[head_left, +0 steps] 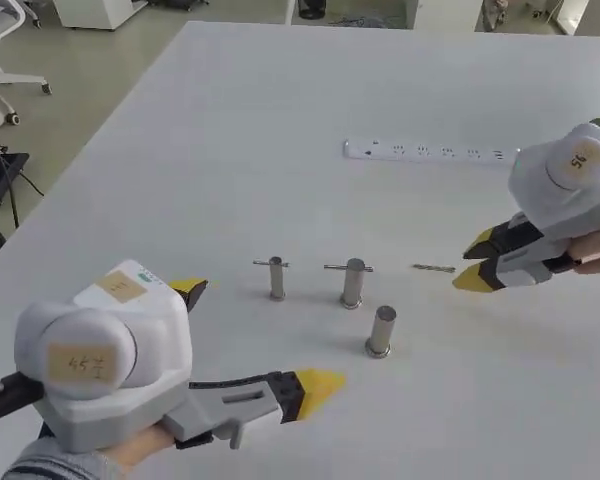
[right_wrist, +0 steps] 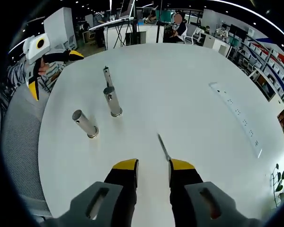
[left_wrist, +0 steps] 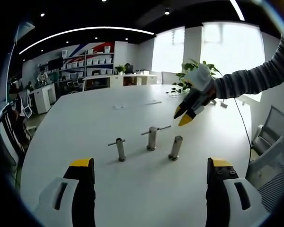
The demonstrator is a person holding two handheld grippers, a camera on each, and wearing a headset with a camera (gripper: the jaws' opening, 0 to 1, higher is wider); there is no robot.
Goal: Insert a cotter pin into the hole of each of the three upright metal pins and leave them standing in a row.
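Head view: we hold the left hand-held gripper [head_left: 260, 334] over the near part of the bench [head_left: 280, 120], jaws spread wide and released, grasping nothing. Ahead of its jaws stand three upright pins. The first metal pin [head_left: 276, 280] carries the first cotter pin [head_left: 266, 263] through its top. Beside it, the second metal pin [head_left: 353, 285] carries the second cotter pin [head_left: 336, 267]. The third metal pin [head_left: 381, 331] stands bare, set closer to this hand-held gripper than the other two and out of their line.

We hold the right hand-held gripper [head_left: 473, 262] beyond the third metal pin, jaws parted by a narrow gap and clasping nothing. The loose cotter pin [head_left: 433, 268] lies flat on the bench just ahead of its tips. In the right gripper view its near end lies beside one jaw tip, not between the jaws.

A white power strip [head_left: 430, 152] lies well beyond the right hand-held gripper. An office chair [left_wrist: 270, 127] stands off the bench edge.
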